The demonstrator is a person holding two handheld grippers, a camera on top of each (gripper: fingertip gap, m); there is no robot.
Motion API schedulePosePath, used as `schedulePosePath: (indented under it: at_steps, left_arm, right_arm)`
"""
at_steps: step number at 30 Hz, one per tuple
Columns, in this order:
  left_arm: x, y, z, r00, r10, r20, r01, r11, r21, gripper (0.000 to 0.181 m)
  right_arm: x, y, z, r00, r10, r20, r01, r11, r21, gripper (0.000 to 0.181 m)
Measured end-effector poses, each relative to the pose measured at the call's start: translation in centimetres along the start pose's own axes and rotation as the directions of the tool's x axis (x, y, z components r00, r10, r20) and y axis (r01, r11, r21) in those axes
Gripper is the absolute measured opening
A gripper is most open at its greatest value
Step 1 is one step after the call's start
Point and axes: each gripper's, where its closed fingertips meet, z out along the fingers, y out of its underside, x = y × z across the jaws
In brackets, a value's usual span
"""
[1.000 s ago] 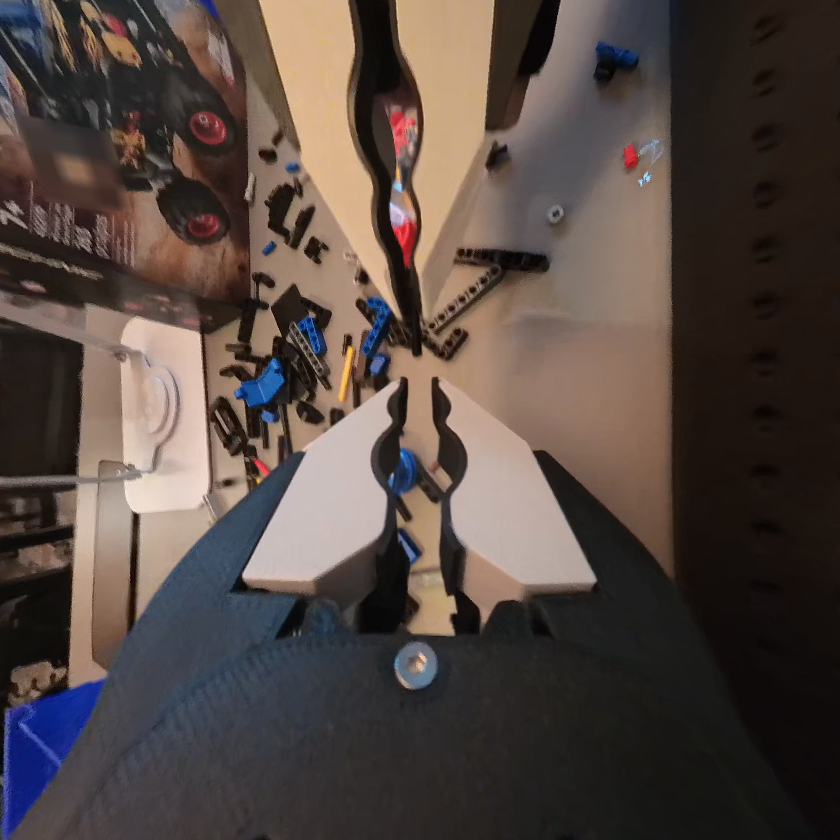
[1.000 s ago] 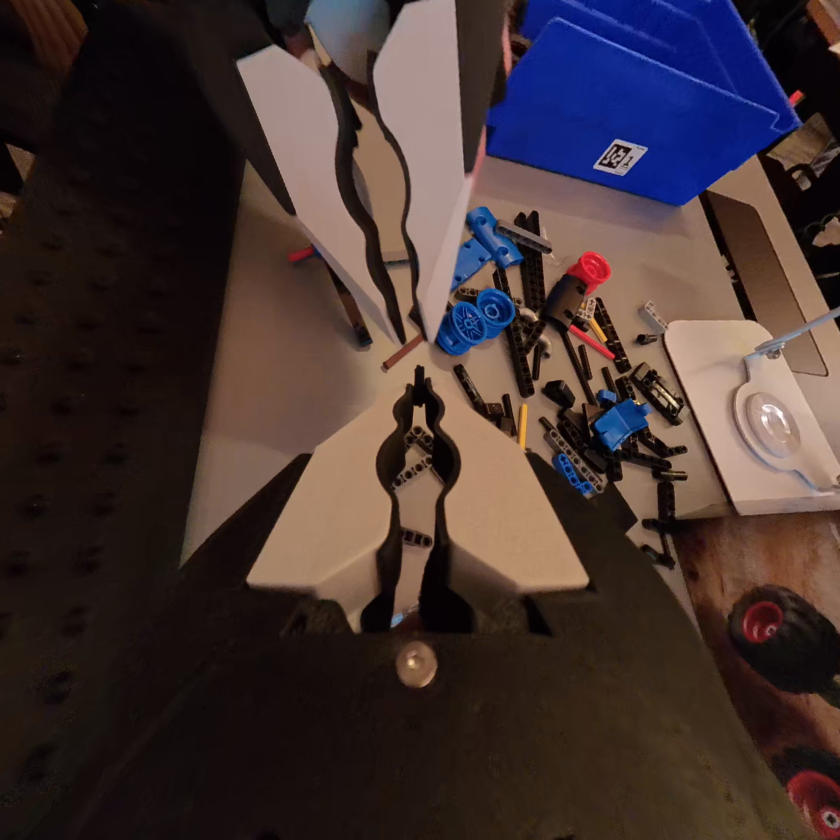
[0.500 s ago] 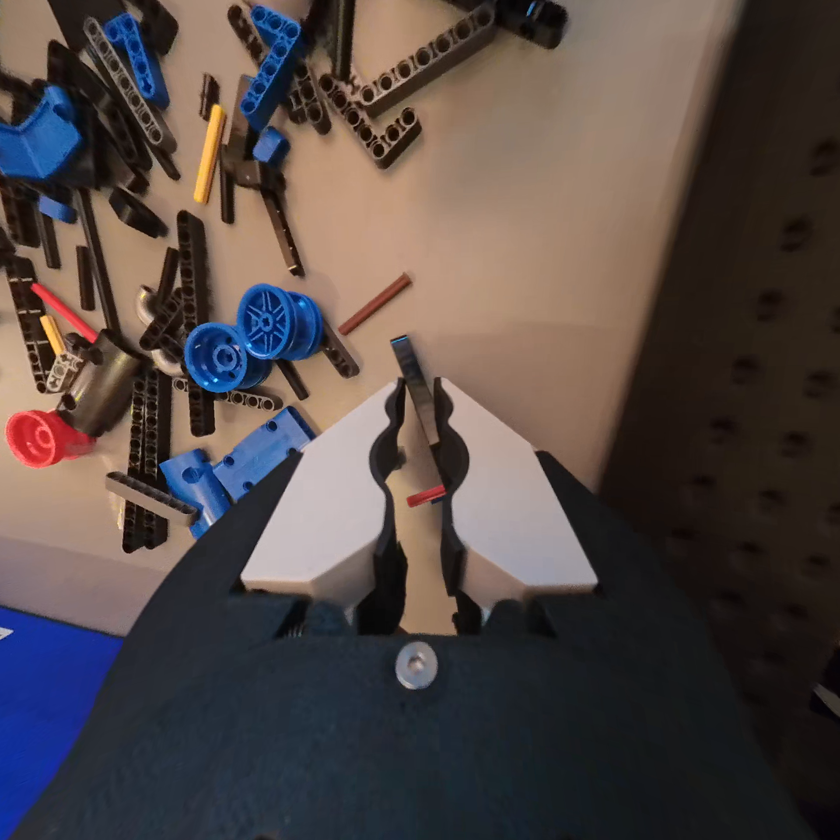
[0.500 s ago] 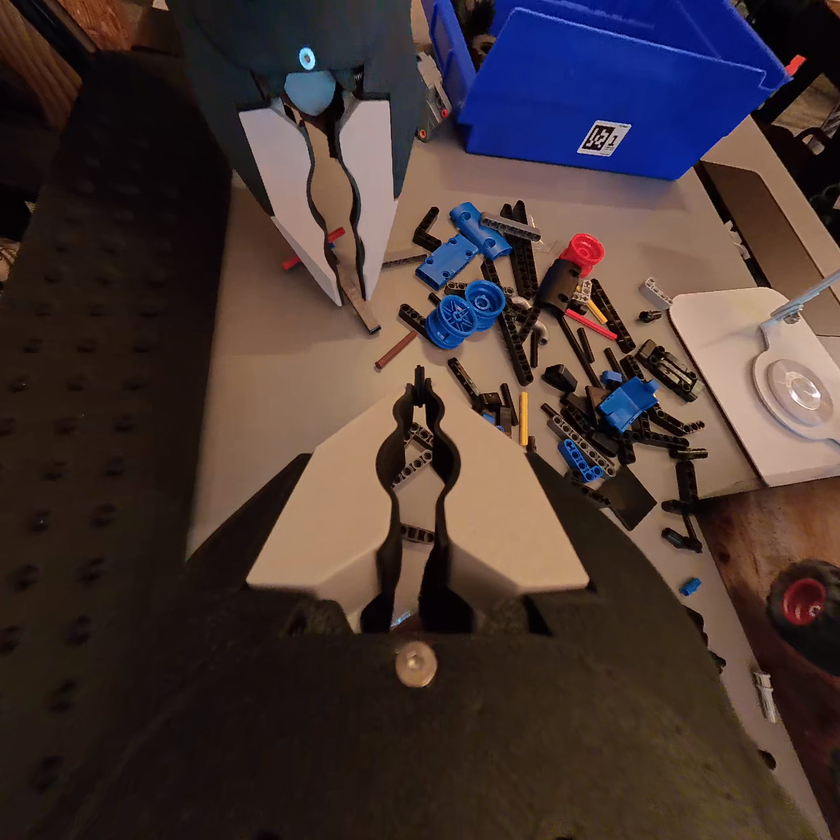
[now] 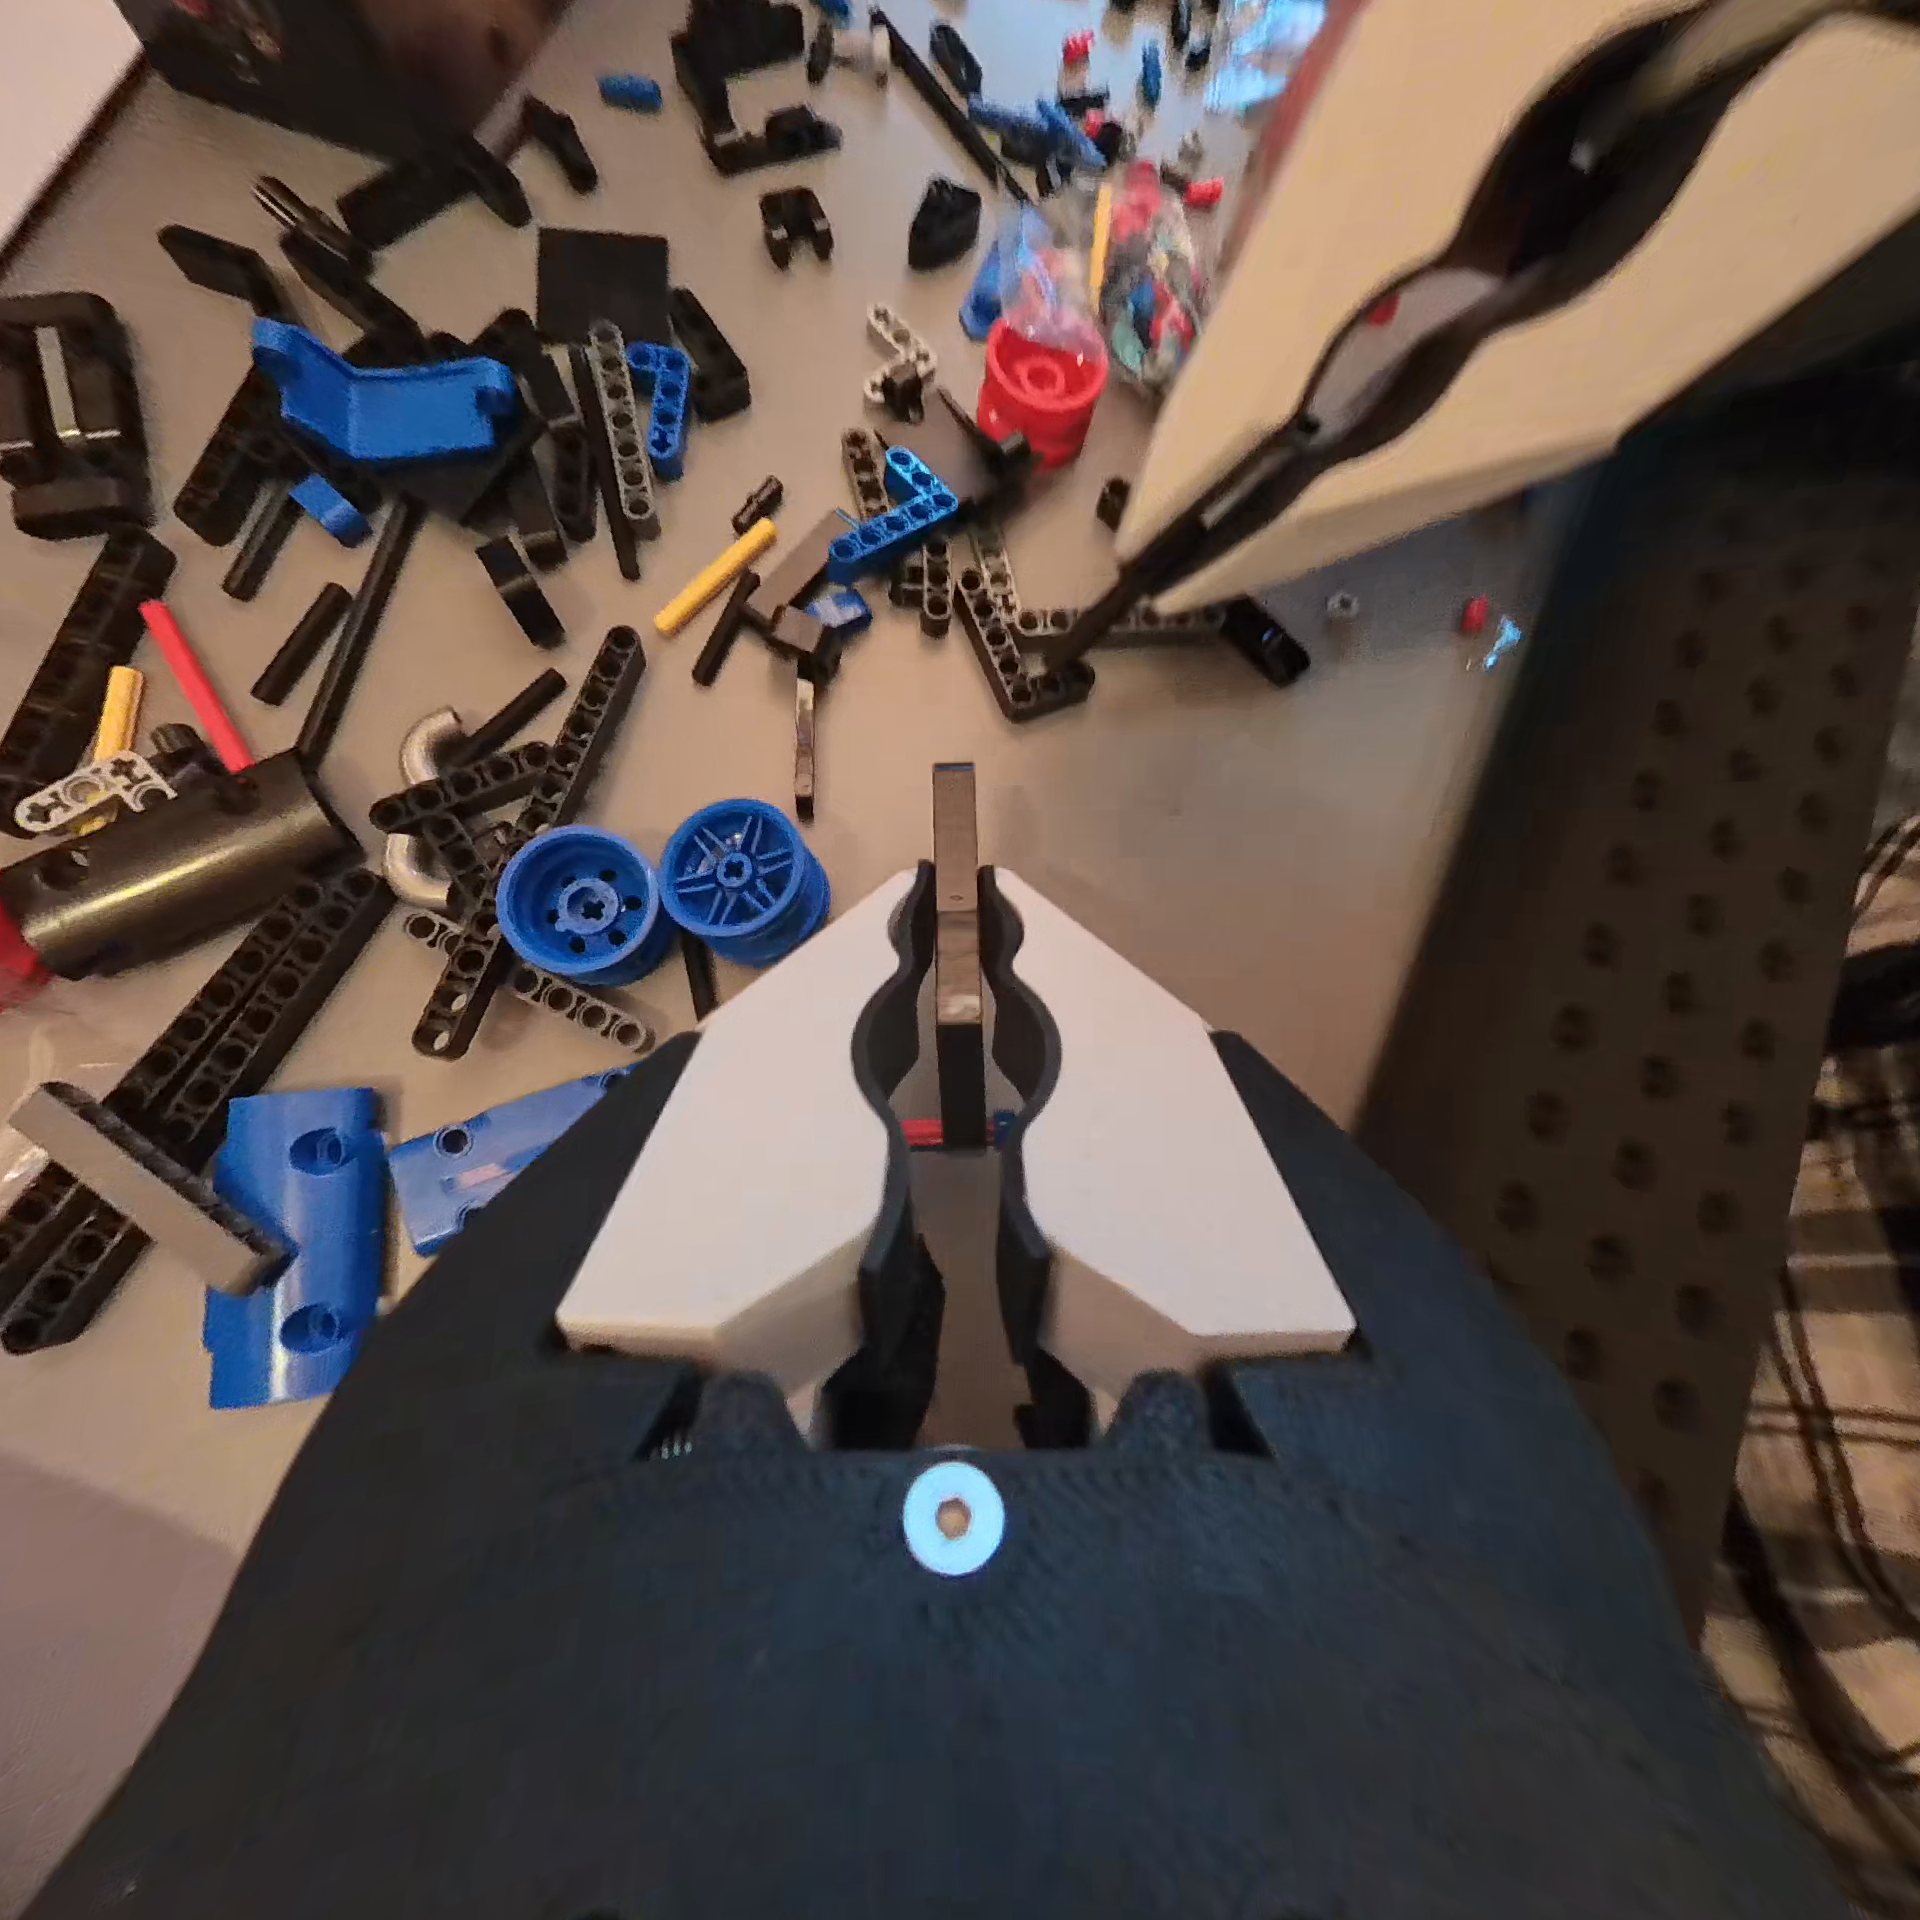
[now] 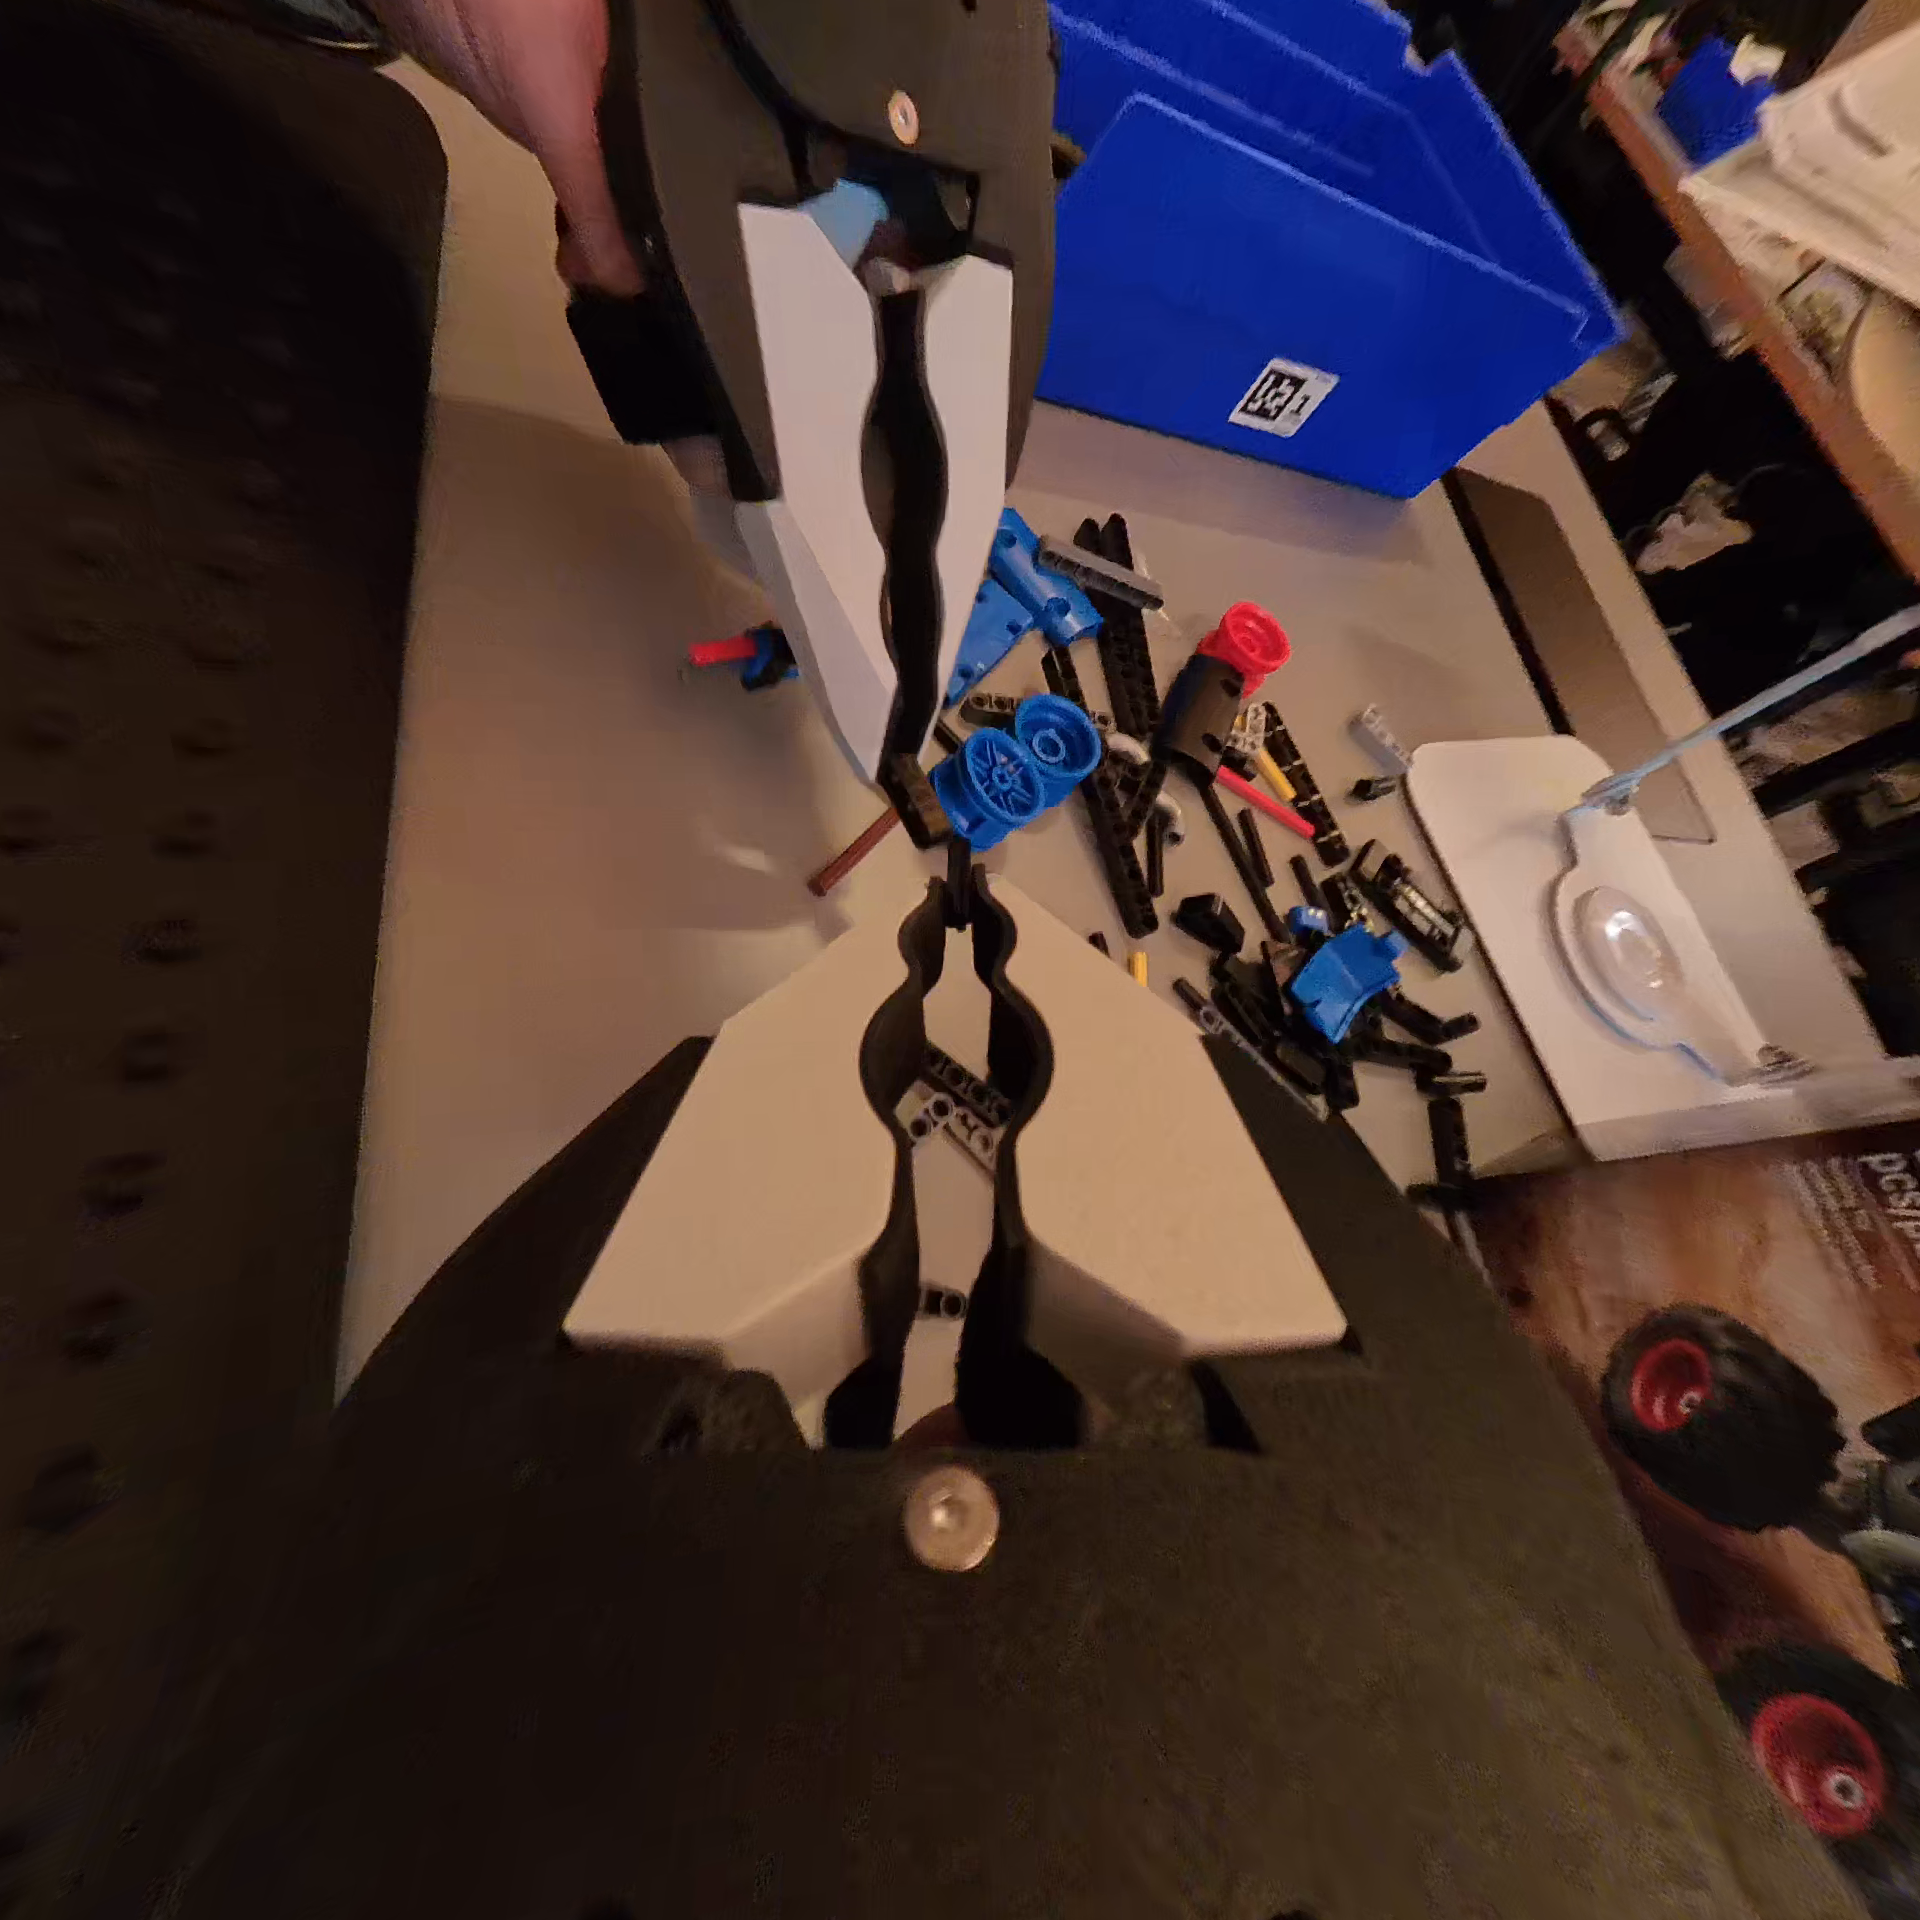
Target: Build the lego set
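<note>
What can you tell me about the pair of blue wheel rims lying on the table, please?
The blue wheel rims are two glossy plastic hubs lying side by side, touching, on the grey table. One shows a spoked face, the other a face with round holes and a cross-shaped axle hole. They rest against black beams, just left of the left hand-held gripper, which does not touch them.

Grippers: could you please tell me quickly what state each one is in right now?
Left gripper: shut on a black beam.
Right gripper: shut on a thin black piece.
</note>
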Motion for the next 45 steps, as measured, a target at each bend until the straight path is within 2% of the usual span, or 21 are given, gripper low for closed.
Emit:
schedulePosePath:
  at_steps: [6, 22, 33, 40, 45]
  left_arm:
    - [0.0, -1.1, 0.0, 0.995, -0.096, -0.030, 0.098, 0.991, 0.090, 0.006]
    - [0.0, -3.2, -0.4, 0.976, -0.205, -0.073, 0.217, 0.950, 0.226, 0.006]
    - [-0.1, -4.2, -0.8, 0.962, -0.257, -0.093, 0.273, 0.920, 0.281, 0.006]
    - [-0.1, -4.5, -0.9, 0.974, -0.222, -0.038, 0.223, 0.934, 0.279, 0.006]
    - [0.1, -4.7, -1.1, 0.991, -0.129, 0.023, 0.118, 0.955, 0.271, 0.006]
  right_arm:
    - [-0.1, 0.5, 0.9, 0.987, -0.136, -0.080, 0.130, 0.989, -0.072, 0.002]
    - [1.6, -0.1, 0.6, 0.969, -0.151, -0.194, 0.140, 0.988, -0.066, 0.001]
    - [2.6, -0.4, 0.3, 0.904, -0.295, -0.308, 0.262, 0.954, -0.147, 0.001]
    - [2.8, -0.5, 0.4, 0.802, -0.481, -0.355, 0.406, 0.874, -0.266, 0.002]
    - [2.9, -0.8, 0.2, 0.790, -0.499, -0.355, 0.439, 0.866, -0.240, 0.002]
